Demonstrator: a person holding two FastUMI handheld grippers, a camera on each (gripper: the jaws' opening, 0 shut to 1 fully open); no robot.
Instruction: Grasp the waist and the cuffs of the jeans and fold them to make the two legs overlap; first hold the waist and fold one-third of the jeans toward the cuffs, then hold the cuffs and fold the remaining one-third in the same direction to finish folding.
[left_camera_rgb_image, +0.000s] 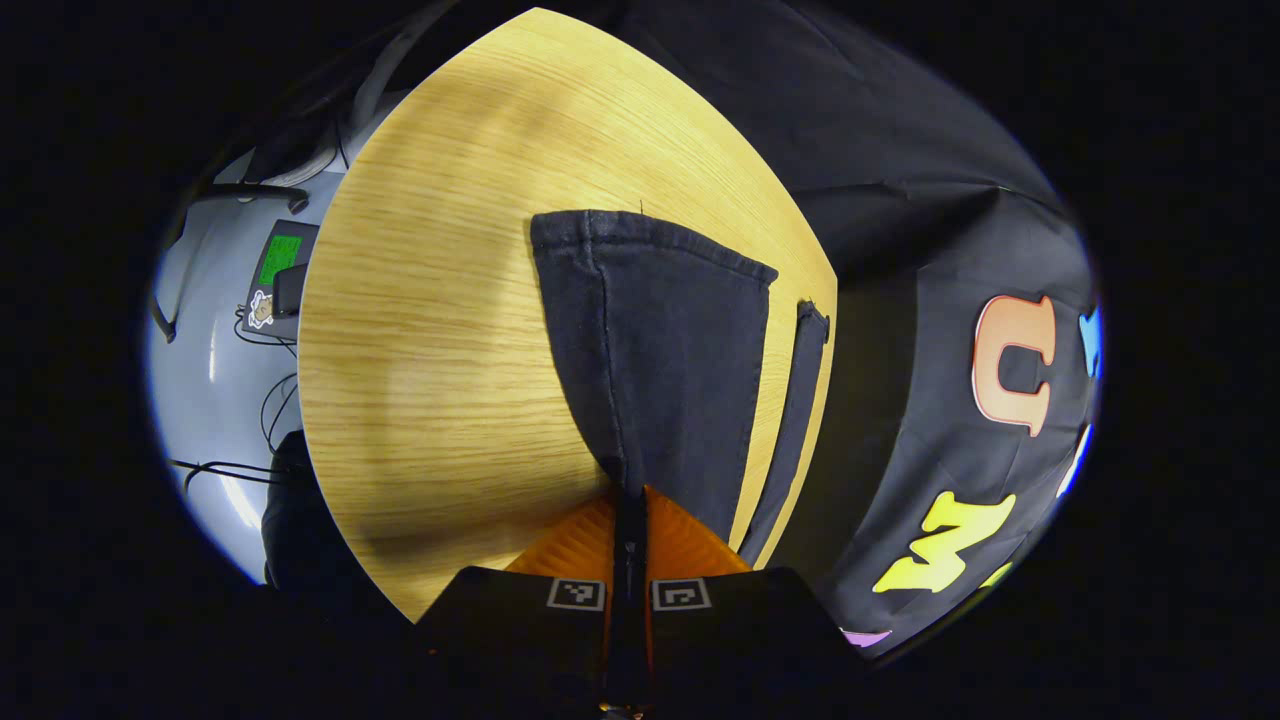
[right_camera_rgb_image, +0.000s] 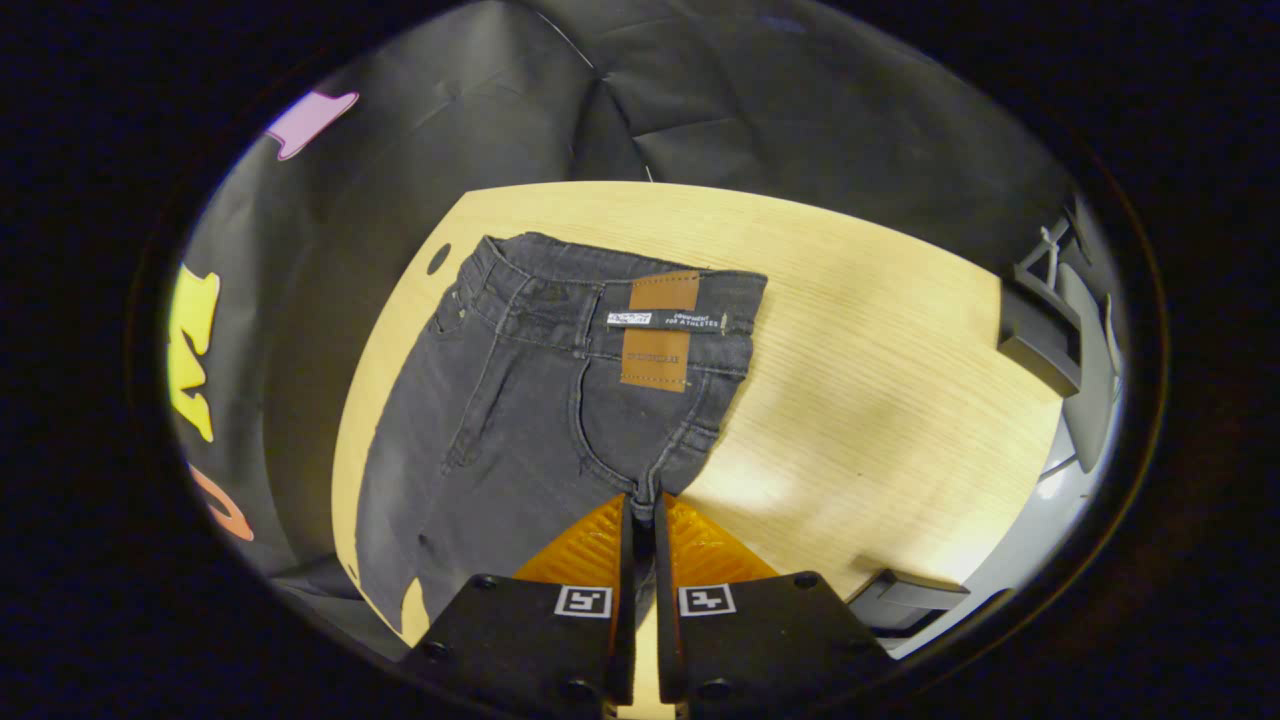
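Your left gripper (left_camera_rgb_image: 629, 497): fingers pinched on leg fabric of dark grey denim jeans (left_camera_rgb_image: 655, 380), hemmed cuff end lying flat ahead on light wooden table (left_camera_rgb_image: 430, 340). Your right gripper (right_camera_rgb_image: 643, 505): fingers clamped on crotch seam of jeans (right_camera_rgb_image: 540, 400); waistband with brown leather patch (right_camera_rgb_image: 658, 330) spread flat beyond.

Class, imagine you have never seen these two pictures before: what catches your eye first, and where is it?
The dark jeans spread on the pale wooden table, with a brown waistband patch at the far end in the right gripper view. In the left gripper view, a hemmed leg cuff lies far off. Each tool, left and right, pinches the denim.
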